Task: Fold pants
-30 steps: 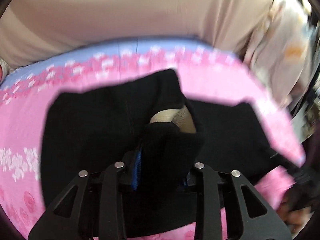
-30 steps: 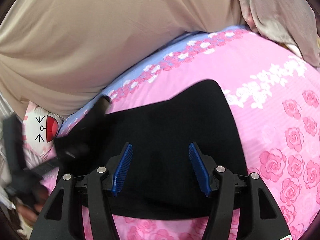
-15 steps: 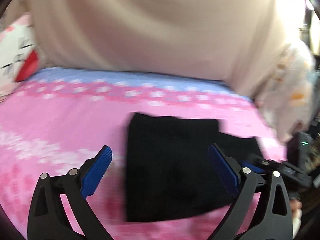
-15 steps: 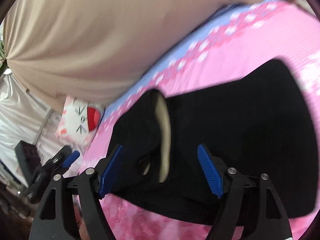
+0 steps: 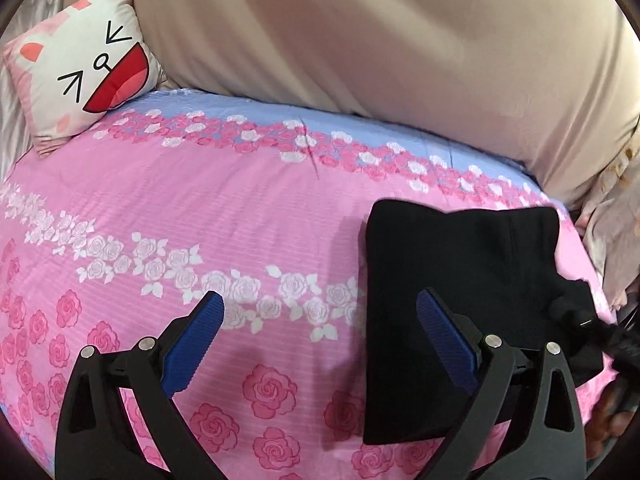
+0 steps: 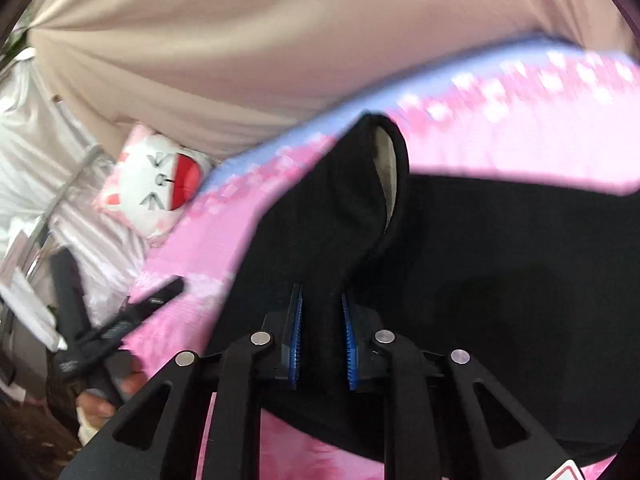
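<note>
Pinching a raised fold of the black pants (image 6: 500, 280), the right hand-held gripper (image 6: 323, 344) has just closed its blue pads on the cloth. Those pants lie folded on the pink rose-print bed (image 5: 200, 208). Over the bedspread, the left hand-held gripper (image 5: 320, 344) stands wide open, holding nothing.

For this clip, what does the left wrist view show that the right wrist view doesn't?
Only the left wrist view: the left tongs open with nothing between them, above the rose-print bedsheet, and the black pants as a flat folded rectangle. Only the right wrist view: the right tongs, whose jaws have just been closing, pinched on a raised fold of the pants showing a pale lining. Both: pants, sheet, cat-face pillow, beige drape.
</note>
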The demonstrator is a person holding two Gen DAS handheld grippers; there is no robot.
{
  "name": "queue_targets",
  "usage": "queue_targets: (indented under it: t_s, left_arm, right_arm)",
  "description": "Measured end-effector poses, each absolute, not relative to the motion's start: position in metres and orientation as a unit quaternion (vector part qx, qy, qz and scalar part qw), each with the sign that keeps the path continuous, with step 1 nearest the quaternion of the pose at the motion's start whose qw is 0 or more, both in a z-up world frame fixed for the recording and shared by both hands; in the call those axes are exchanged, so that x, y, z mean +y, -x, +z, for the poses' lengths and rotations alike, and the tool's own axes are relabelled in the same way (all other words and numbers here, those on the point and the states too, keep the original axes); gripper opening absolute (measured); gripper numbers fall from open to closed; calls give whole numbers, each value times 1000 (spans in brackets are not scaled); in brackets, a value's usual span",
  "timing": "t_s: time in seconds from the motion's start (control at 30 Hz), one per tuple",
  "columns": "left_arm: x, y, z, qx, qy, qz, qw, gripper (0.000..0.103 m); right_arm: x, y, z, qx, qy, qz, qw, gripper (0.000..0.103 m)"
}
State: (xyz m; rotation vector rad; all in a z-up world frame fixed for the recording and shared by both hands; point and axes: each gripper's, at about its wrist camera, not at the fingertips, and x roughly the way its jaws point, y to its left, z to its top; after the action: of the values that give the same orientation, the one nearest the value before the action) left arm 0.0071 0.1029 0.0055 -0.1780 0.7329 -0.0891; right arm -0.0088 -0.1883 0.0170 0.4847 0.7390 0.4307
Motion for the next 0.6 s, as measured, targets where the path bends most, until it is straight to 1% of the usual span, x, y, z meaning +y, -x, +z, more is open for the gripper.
queue_targets:
  t_s: [0.13,0.23,0.33,0.37,0.47,0.53,0.6]
  left_arm:
    - [103,0,23,330,93,-51,938,95]
    - [95,3,25,326,94,-55,939,96]
    - [79,-1,18,343,90,-69,932,96]
    - [69,-3,15,352,87,-77,929,96]
    - [43,-9,11,366,76,-99,922,96]
    - [26,-10,11,372,63,-109,919,96]
    - [9,-10,9,382,52,-124,914,96]
  right_arm:
    - [-229,40,84,275,-226,198,913,15]
    - [-277,63,93,255,-215,130,934,16]
    - [-331,82,54,291,-237,40,926,16]
    - [-348,85,30,313,-253,12,915,16]
    - [-366,85,-24,357,-273,-24,893,17]
    - [-370,88,-34,343,-291,-10,893,17]
    - [-373,89,-31,337,-297,0,893,19]
